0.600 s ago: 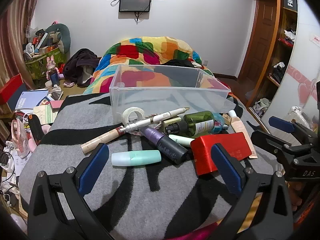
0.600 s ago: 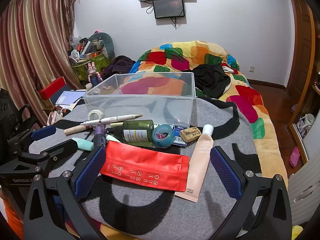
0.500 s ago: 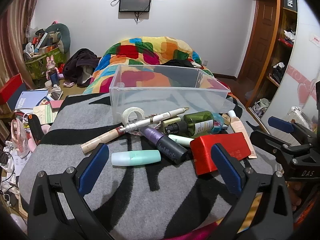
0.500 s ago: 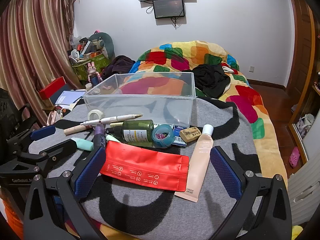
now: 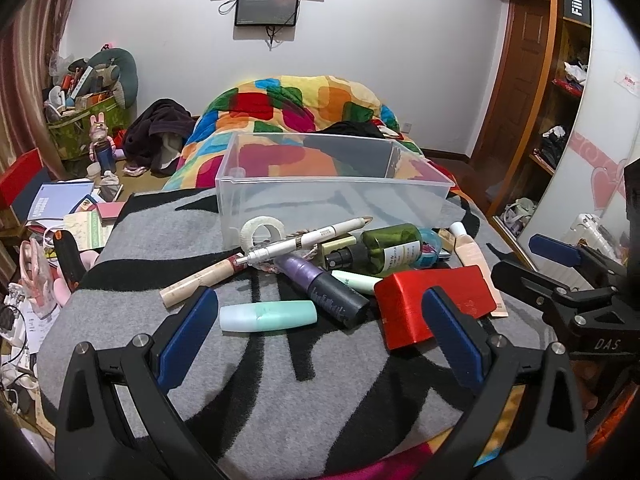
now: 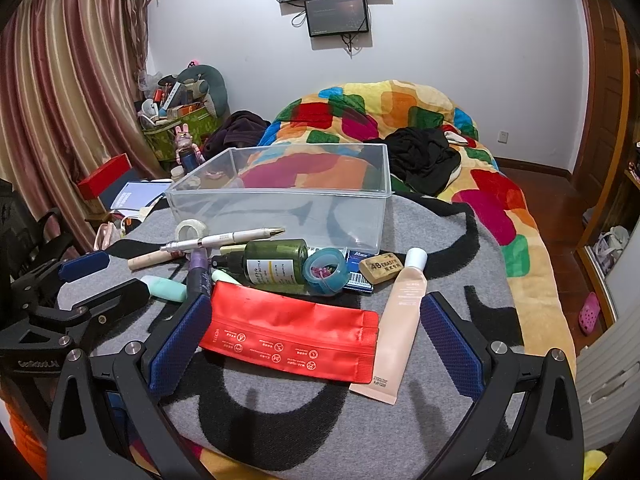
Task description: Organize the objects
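Note:
A pile of small items lies on a grey and black blanket [image 5: 280,392] in front of an empty clear plastic bin [image 5: 332,196] [image 6: 288,208]. Among them are a mint tube [image 5: 267,315], a dark purple tube [image 5: 320,290], a white pen [image 5: 304,240], a green bottle [image 5: 386,248] [image 6: 276,264], a red pouch [image 5: 434,300] [image 6: 292,336], a peach tube [image 6: 400,324], an eraser [image 6: 380,267] and a tape roll [image 5: 262,230]. My left gripper [image 5: 320,340] hangs open over the near side of the pile. My right gripper [image 6: 316,340] is open above the red pouch. Neither holds anything.
A bed with a colourful quilt [image 6: 400,120] and dark clothes [image 6: 424,156] lies behind the bin. Books and clutter [image 5: 60,216] crowd the floor at the left. A wardrobe [image 5: 560,100] stands at the right, curtains [image 6: 60,100] at the left.

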Demonstrator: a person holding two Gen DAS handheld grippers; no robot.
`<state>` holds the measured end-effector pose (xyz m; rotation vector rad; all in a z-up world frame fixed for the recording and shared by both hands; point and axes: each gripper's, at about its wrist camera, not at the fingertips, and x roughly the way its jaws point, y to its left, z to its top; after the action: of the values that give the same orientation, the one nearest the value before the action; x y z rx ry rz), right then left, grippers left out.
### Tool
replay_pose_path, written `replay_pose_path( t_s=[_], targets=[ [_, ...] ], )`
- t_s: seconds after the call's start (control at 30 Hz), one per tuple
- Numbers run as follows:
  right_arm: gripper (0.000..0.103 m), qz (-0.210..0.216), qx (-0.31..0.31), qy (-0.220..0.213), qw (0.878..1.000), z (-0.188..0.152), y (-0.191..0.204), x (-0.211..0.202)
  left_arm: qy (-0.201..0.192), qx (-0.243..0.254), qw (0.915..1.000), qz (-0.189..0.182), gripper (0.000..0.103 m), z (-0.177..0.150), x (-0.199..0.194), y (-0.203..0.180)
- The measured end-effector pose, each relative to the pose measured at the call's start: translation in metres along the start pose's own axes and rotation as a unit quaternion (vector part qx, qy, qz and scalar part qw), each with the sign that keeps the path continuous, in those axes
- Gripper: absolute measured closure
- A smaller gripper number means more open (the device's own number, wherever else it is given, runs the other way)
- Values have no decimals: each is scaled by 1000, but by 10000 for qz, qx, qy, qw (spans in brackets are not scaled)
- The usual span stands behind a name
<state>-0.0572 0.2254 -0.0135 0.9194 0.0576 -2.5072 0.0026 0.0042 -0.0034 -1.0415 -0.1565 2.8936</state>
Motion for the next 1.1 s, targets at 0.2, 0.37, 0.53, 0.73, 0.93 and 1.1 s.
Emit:
replay_pose_path(
  t_s=[0.2,0.37,0.53,0.73,0.93,1.1],
  targets=[
    [0,0,0,6,10000,0,0,0,-1,-4,10000,-41,0,-1,-1,0],
    [0,3,5,15,10000,-1,-1,1,5,-30,10000,-60,0,-2,-1,1],
    [0,0,58,70,10000,-3,-2,6,9,-88,9999,-58,0,-1,0,4],
    [0,3,81,174,9998,-2,-5,12,66,-109,9999,-39,13,2,2,10],
    [0,-215,38,79,9997,6,-12,14,42,-176,9997,158,14,9,4,27],
    [3,-407,186,85,9990,14,-29,20,151,-246,9986,444,16,18,15,52]
  ],
)
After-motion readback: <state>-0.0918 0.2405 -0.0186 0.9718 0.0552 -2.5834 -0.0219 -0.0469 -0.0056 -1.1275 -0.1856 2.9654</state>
